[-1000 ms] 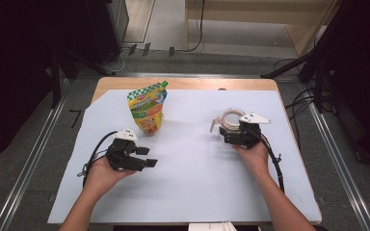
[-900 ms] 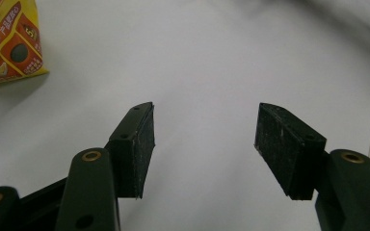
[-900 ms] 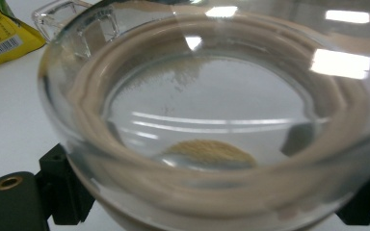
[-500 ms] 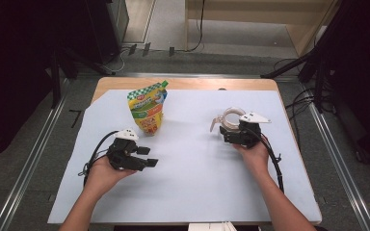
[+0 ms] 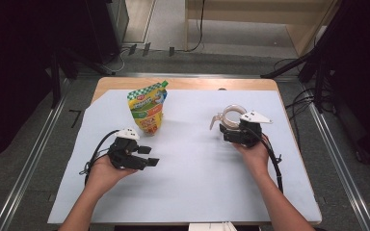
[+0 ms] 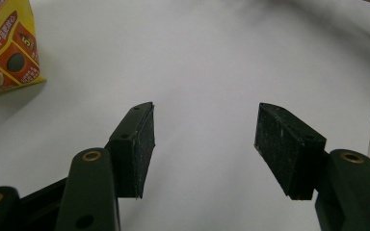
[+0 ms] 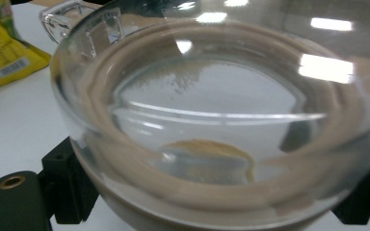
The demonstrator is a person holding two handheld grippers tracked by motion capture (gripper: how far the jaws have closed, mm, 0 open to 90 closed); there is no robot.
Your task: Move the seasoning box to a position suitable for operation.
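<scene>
Fingers of your left gripper stand wide apart over bare white table cover, holding nothing. Your right gripper, right of centre in the high view, has its jaws set either side of a clear glass jar with a tan rim band and a small moulded handle at upper left of the right gripper view; it looks clamped on it. You seem to be at the step of steadying the jar. Next likely calls for your left gripper to reach the glossy yellow snack pouch, standing upright at upper left; it's crinkly, soft-sided film, so pinch it firmly.
</scene>
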